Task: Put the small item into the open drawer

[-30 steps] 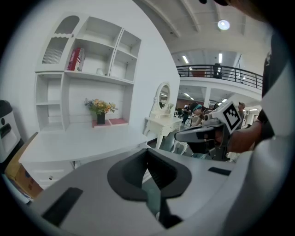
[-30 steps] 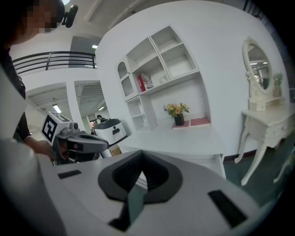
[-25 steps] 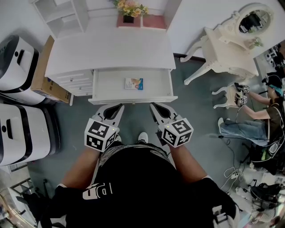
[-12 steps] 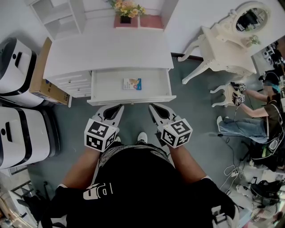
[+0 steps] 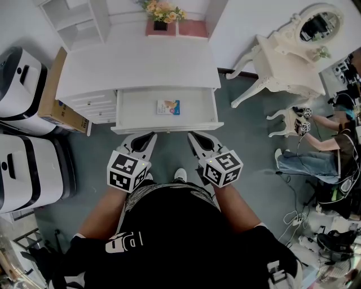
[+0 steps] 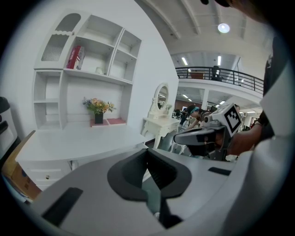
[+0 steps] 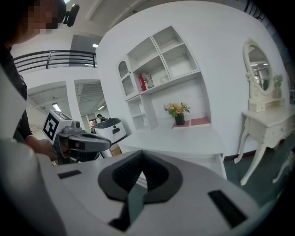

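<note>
Lying flat on the floor of the open drawer (image 5: 167, 126), about midway along its width, the small item (image 5: 169, 107) is apart from both tools. The drawer juts toward the person from a white counter (image 5: 138, 62), which carries a flower pot (image 5: 162, 12) at its far edge. A cardboard box (image 5: 53, 90) and two white machines (image 5: 22, 76) stand to the left, and a white vanity table (image 5: 282, 62) and a seated person (image 5: 318, 144) to the right. The drawer's near front wall stands between the tools and the item. The left tool (image 5: 151, 135) (image 6: 148, 152) and right tool (image 5: 192, 135) (image 7: 139, 156) are held side by side just near of that wall, tips angled inward and tilted slightly down. Each has its jaws pressed together on nothing.
</note>
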### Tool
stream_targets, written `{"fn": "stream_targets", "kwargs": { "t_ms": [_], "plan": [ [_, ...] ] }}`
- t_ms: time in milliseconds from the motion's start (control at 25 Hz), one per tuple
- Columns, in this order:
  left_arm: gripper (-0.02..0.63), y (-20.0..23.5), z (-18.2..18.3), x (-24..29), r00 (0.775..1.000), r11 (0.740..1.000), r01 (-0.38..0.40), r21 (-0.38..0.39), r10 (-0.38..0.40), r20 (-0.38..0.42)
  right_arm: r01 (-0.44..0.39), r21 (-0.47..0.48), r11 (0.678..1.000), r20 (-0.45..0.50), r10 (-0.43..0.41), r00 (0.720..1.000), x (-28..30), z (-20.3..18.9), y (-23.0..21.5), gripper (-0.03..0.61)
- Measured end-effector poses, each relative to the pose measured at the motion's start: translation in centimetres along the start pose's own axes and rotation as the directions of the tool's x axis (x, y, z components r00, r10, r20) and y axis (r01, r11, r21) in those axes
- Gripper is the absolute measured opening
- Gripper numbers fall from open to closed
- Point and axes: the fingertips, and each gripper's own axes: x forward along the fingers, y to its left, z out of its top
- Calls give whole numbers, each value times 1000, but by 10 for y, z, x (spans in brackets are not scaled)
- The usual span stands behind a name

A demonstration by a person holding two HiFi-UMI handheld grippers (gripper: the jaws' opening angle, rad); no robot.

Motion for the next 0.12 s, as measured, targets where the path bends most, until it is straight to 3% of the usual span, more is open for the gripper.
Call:
{"fn": "stream_targets", "kwargs": {
  "t_ms": [120],
  "plan": [
    [14, 2, 0, -1, 1000, 1000, -2, 0, 2, -1, -2, -1, 1000, 1, 2, 1000, 2, 1, 1, 8]
  ]
}}
